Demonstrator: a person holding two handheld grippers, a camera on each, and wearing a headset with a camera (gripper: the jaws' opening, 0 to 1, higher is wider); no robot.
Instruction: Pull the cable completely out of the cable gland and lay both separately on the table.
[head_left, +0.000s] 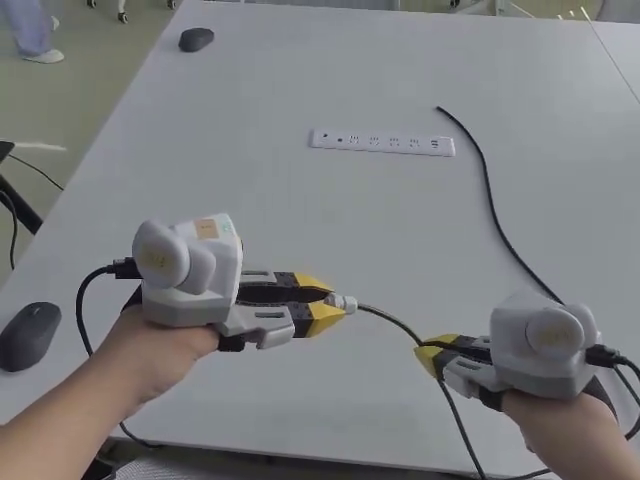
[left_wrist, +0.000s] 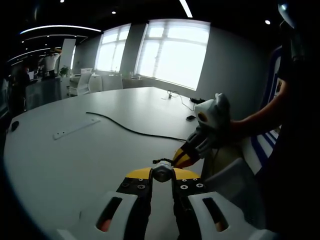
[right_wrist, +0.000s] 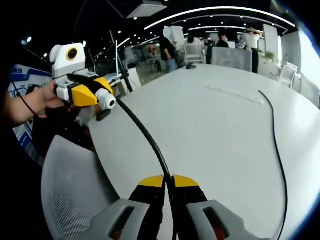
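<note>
A broad pale-grey rectangular table (head_left: 300, 220) carries four things. Just past its middle, towards 12 o'clock, a long white plastic power strip (head_left: 382, 143) lies flat, crosswise. A long thin black cable (head_left: 489, 195) starts near the strip's right end at 1 o'clock and curves down across the tabletop towards 4 o'clock. A dark grey oval computer mouse (head_left: 196, 39) sits at 11 o'clock, well apart from the strip. A second dark grey mouse (head_left: 28, 333) rests at 8 o'clock, near the left edge.

You're working in an open-plan office. Your wide white surface (head_left: 250, 190) carries a power strip (head_left: 382, 142) and two mice (head_left: 196, 39), and beyond it are tall windows (left_wrist: 175, 50), chairs (left_wrist: 112, 81), strip lights (right_wrist: 220, 10) and people (right_wrist: 169, 47) among desks.
</note>
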